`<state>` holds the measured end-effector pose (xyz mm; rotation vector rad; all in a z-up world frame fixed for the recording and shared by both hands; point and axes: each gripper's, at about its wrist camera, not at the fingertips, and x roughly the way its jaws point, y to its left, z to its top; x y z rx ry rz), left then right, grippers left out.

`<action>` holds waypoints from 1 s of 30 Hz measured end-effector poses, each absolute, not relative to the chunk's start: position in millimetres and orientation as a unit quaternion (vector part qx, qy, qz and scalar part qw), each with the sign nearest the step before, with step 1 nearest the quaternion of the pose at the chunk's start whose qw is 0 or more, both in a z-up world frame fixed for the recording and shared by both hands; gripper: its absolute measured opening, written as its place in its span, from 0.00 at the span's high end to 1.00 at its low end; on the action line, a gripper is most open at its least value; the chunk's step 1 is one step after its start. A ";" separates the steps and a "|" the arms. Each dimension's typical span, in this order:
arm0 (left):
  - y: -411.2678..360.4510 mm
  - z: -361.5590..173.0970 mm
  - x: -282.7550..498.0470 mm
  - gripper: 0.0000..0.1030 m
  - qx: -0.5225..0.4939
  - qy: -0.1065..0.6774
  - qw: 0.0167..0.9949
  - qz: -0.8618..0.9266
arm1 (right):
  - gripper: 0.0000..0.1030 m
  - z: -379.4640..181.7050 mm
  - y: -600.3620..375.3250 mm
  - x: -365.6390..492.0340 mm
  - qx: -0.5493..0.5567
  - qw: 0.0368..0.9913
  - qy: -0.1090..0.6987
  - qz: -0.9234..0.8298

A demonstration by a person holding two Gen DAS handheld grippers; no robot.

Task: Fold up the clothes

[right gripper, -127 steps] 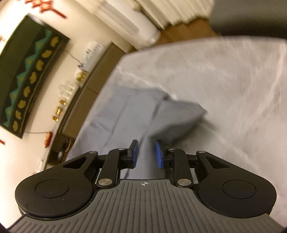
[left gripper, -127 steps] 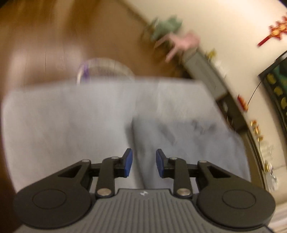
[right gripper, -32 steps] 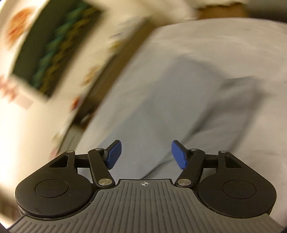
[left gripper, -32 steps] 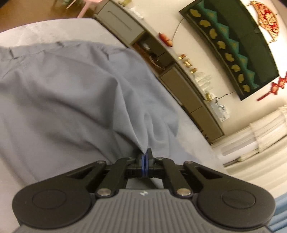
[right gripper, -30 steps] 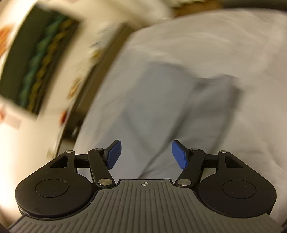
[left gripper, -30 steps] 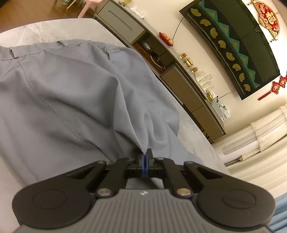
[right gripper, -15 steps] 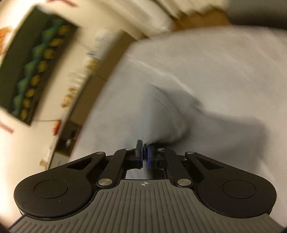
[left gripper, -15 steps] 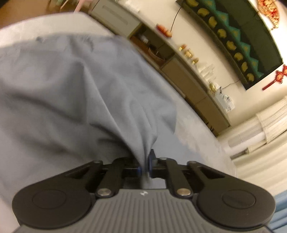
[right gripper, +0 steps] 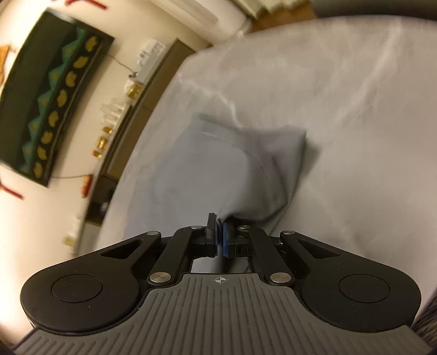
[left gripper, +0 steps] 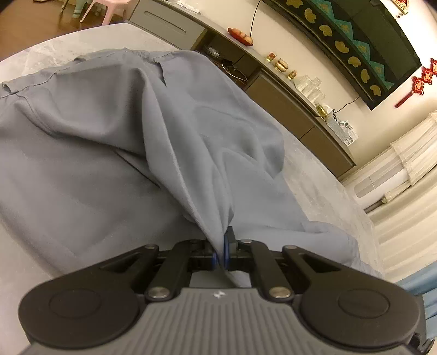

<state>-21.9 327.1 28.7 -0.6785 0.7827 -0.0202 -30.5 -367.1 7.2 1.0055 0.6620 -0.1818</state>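
Observation:
Grey-blue trousers (left gripper: 114, 131) lie spread on a pale grey table (left gripper: 322, 191), waistband at the far left. My left gripper (left gripper: 220, 247) is shut on a pinch of the trouser fabric and lifts it into a ridge above the table. In the right wrist view the same grey garment (right gripper: 226, 169) shows as a raised fold. My right gripper (right gripper: 219, 234) is shut on its near edge and holds it above the table (right gripper: 355, 109).
A long low cabinet (left gripper: 286, 90) with bottles and ornaments runs along the wall behind the table. A dark wall panel with gold shapes (left gripper: 355, 41) hangs above it. Pink and green chairs (left gripper: 109, 5) stand at the far left. Curtains (left gripper: 409, 191) are on the right.
My right gripper went from open to shut on the garment's edge and lifted it. My left gripper stayed shut and pulled its pinch of fabric higher into a ridge.

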 end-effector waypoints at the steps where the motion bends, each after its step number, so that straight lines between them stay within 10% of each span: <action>1: 330.1 32.6 -22.2 0.95 -0.332 0.362 0.871 -0.012 | 1.00 20.0 -364.2 -22.7 0.454 0.835 0.301 -0.078; 15: 331.7 64.2 -32.3 0.95 -0.371 0.266 0.888 -0.057 | 1.00 195.6 -342.8 -6.2 0.365 0.926 0.070 0.068; 25: 303.8 24.7 -28.1 0.94 -0.307 0.370 0.876 -0.036 | 1.00 8.1 -394.3 -23.0 0.458 0.824 0.321 -0.092; 30: 315.2 31.6 -40.8 0.69 -0.312 0.352 0.882 -0.019 | 0.98 17.2 -401.0 -25.0 0.421 0.842 0.315 -0.122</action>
